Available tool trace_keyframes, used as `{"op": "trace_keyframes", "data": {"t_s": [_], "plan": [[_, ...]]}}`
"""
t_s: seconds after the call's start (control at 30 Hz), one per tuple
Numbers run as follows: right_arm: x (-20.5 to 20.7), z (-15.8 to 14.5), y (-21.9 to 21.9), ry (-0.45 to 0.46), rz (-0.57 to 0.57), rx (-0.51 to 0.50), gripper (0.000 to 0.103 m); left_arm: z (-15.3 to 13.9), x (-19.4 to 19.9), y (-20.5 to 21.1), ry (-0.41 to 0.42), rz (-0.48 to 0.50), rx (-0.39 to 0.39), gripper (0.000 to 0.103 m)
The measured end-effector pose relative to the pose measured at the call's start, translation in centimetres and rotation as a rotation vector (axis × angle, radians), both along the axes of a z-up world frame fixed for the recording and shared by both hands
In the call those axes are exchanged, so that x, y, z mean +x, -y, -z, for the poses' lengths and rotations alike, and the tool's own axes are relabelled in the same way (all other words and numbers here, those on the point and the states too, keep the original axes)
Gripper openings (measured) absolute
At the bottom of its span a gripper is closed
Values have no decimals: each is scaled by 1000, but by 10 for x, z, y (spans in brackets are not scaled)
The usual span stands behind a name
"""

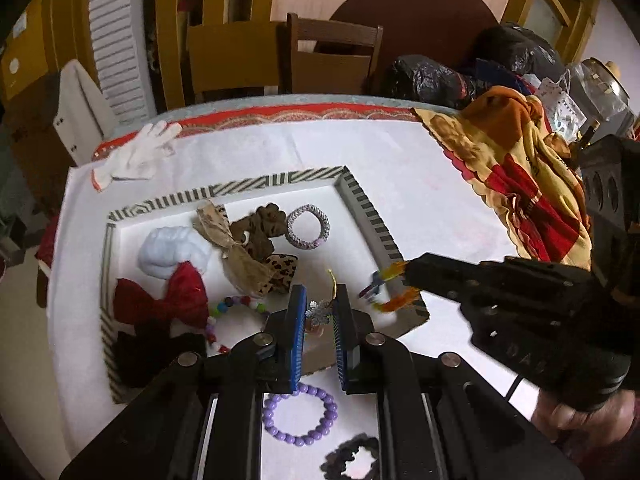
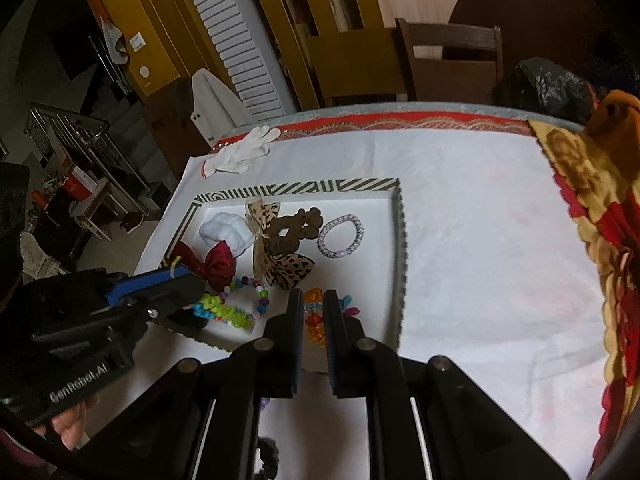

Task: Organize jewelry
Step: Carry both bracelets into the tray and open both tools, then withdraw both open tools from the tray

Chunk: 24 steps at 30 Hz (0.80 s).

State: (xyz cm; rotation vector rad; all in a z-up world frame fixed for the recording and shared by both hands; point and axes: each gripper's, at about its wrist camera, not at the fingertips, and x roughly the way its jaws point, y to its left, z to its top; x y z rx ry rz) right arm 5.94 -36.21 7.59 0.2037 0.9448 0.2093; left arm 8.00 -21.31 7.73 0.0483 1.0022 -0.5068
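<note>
You hold both pieces low over the tray's near edge so they drop inside: left gripper jaws nipping the snowflake charm, right gripper jaws closed on the orange bead bracelet.

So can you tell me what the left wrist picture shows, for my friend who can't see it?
The left claw pinches a small snowflake charm over a striped tray of bows and bracelets on a white table. The right claw reaches in holding an orange bead bracelet. A purple bead bracelet lies outside the tray.
</note>
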Motion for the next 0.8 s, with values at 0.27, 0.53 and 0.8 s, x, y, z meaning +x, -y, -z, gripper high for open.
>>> {"op": "trace_keyframes", "data": {"t_s": [0.27, 0.53, 0.8], "plan": [[44, 54, -2, -103, -8, -51, 10, 55, 34, -11, -141, -57, 2, 7], [86, 91, 6, -156, 16, -118, 10, 86, 48, -28, -173, -113, 47, 7], [98, 97, 8, -154, 15, -94, 36, 85, 45, -32, -164, -129, 70, 22]]}}
